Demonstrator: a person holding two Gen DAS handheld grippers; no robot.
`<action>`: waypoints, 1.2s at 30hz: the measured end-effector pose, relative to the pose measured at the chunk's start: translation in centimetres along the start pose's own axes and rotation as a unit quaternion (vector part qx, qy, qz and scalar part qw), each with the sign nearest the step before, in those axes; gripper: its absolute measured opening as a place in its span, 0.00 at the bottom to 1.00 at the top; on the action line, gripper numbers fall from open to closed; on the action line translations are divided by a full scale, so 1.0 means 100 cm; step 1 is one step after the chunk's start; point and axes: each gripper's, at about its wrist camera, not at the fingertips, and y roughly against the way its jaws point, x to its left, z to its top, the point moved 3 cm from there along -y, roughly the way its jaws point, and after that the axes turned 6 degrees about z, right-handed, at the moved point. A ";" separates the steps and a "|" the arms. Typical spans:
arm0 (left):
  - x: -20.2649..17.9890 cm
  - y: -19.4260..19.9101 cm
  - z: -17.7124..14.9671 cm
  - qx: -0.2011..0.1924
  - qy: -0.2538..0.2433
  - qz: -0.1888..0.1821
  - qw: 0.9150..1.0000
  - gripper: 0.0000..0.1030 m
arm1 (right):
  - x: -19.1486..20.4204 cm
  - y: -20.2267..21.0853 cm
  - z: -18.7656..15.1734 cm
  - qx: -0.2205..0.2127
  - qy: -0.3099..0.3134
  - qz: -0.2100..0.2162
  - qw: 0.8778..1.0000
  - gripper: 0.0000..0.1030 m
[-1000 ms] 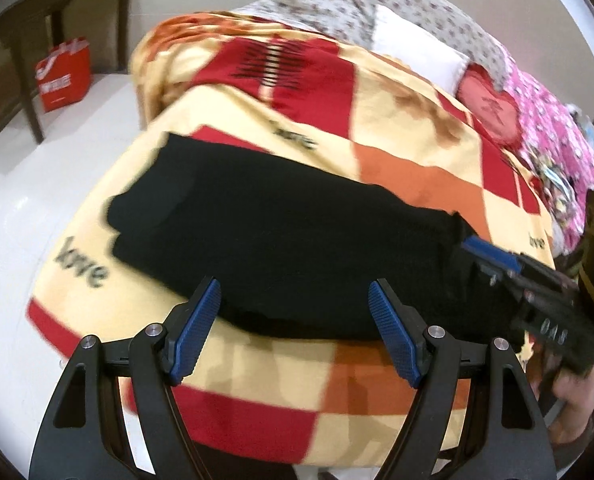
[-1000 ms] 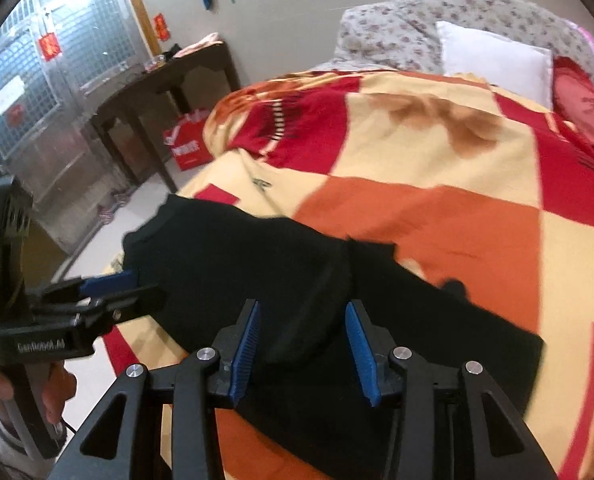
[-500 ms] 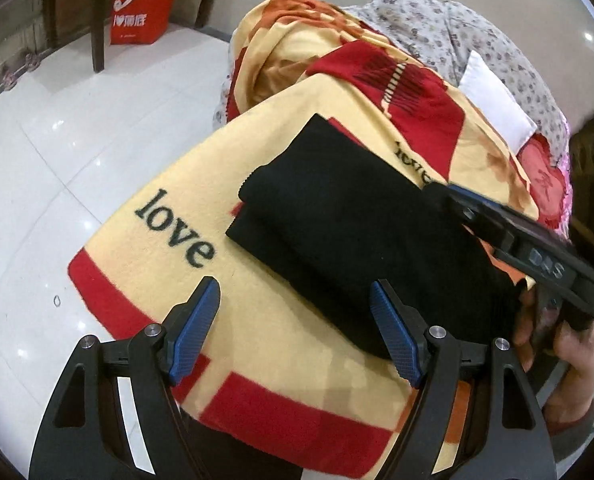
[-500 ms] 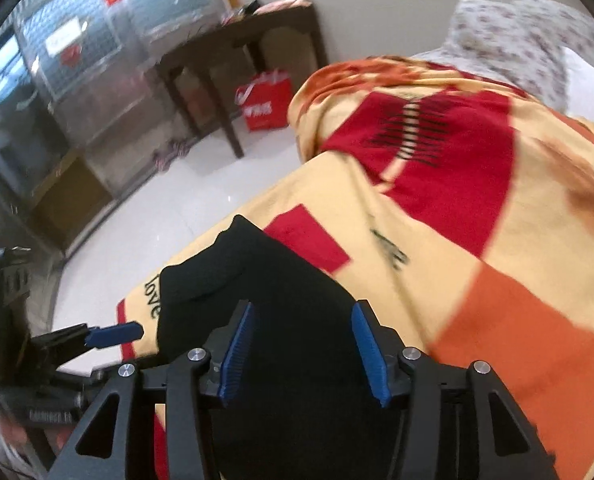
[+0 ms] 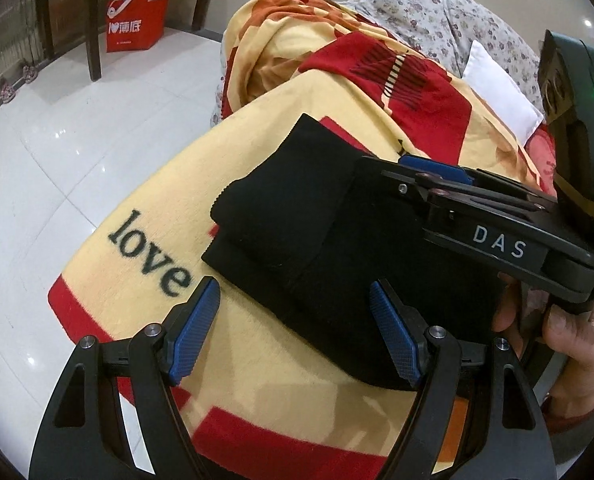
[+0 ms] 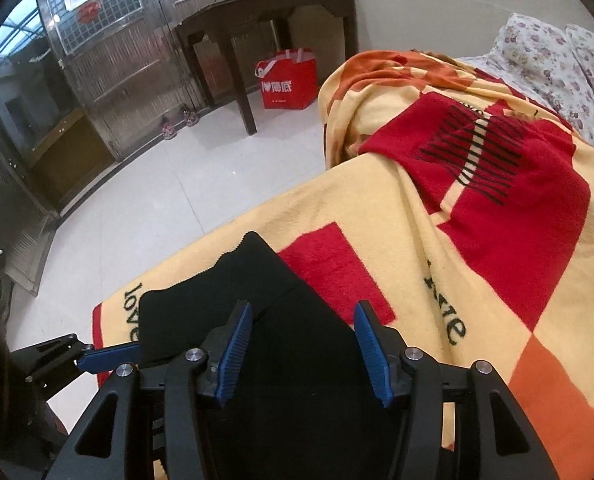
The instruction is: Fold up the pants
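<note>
Folded black pants (image 5: pixel 317 240) lie on a yellow, red and orange blanket (image 5: pixel 145 200) printed with "love", at the corner of the bed. The left gripper (image 5: pixel 293 328) hangs above their near edge, jaws spread wide and empty. The right gripper (image 5: pixel 433 166), gripped by a hand (image 5: pixel 569 320), reaches across the pants.

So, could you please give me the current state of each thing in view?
pants: folded, lying on the blanket
blanket: spread over the bed, rumpled at the far end
left gripper: open, empty
right gripper: open, just been opening, empty
red bag: upright on the floor
</note>
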 end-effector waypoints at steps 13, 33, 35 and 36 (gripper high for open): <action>0.011 0.007 -0.005 0.020 0.018 -0.024 0.999 0.76 | 0.002 -0.011 0.004 0.009 0.006 0.012 1.000 0.51; 0.003 -0.008 0.011 -0.006 0.064 -0.088 0.994 0.29 | -0.011 -0.029 0.004 -0.031 -0.058 0.065 0.996 0.36; -0.001 -0.003 0.013 -0.012 0.062 -0.109 0.992 0.21 | -0.011 -0.020 0.003 -0.046 -0.069 0.071 0.994 0.21; -0.007 0.007 0.014 -0.028 0.052 -0.115 0.992 0.21 | -0.011 -0.011 0.003 -0.058 -0.074 0.080 0.992 0.19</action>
